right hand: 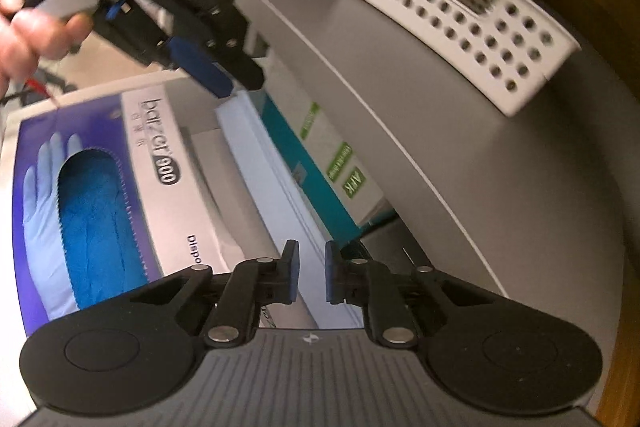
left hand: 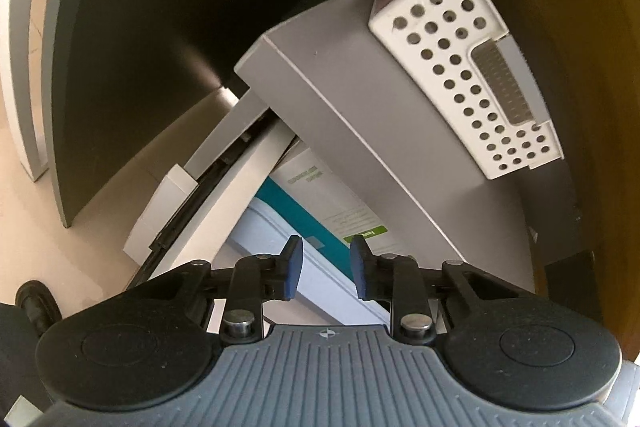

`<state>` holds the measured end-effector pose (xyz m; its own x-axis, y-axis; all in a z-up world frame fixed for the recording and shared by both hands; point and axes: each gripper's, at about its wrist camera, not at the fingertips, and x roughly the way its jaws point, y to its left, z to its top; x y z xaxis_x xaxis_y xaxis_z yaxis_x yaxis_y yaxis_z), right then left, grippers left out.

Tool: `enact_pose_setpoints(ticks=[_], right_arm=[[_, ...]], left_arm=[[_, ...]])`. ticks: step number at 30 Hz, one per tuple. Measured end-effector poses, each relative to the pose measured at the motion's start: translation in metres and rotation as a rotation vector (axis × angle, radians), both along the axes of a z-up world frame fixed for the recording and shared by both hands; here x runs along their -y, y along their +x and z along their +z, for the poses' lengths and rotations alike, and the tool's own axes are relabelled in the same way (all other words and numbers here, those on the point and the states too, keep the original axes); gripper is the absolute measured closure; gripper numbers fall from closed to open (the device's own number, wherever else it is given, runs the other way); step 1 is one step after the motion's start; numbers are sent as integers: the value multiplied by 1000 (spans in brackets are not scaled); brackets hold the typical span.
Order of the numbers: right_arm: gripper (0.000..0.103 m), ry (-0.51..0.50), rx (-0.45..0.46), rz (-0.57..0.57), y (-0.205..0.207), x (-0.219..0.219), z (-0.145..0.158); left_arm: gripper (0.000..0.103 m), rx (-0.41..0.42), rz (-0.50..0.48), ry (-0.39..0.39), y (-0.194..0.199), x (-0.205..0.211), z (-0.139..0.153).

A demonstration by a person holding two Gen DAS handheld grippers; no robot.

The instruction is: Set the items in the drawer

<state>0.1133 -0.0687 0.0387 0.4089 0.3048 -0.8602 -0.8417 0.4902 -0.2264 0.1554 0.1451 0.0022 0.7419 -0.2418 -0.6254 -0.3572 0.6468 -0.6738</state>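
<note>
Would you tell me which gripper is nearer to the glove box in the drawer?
Probably right. The right gripper hangs just beside the glove box; the left gripper hovers past the box's far end, above the teal box.

An office or lab storage corner, with supplies kept in a pull-out drawer.

A grey cabinet [right hand: 460, 147] stands under a dark desk panel [left hand: 132, 39] on a pale tiled floor [left hand: 60, 247]. Its open drawer [left hand: 224, 203] holds a box of disposable gloves [right hand: 100, 167], its printed hand and torn dispensing slot showing blue gloves inside, beside a teal-and-white carton with green labels [right hand: 320, 163] and a pale blue box [right hand: 276, 195]. A white perforated plastic basket [right hand: 460, 15] sits on the cabinet top. A caster wheel [left hand: 36, 303] shows at the floor's edge.
</note>
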Motion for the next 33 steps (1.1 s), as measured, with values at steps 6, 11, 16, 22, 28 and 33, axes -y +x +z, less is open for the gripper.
enact_pose_setpoints(ticks=[6, 11, 16, 22, 28, 33], right_arm=[[92, 19, -28, -65, 8, 10, -1], [93, 22, -35, -54, 11, 11, -3], [93, 39, -36, -37, 9, 8, -3], [94, 39, 4, -17, 10, -3, -6], [93, 131, -69, -136, 14, 4, -5], [92, 161, -69, -213, 18, 18, -7]], left_arm=[[75, -35, -20, 22, 6, 3, -7], [81, -87, -20, 36, 13, 6, -14], [90, -113, -32, 88, 15, 11, -15], [97, -135, -39, 132, 18, 15, -16], [97, -138, -139, 226, 23, 24, -12], [97, -87, -227, 307, 26, 34, -2]])
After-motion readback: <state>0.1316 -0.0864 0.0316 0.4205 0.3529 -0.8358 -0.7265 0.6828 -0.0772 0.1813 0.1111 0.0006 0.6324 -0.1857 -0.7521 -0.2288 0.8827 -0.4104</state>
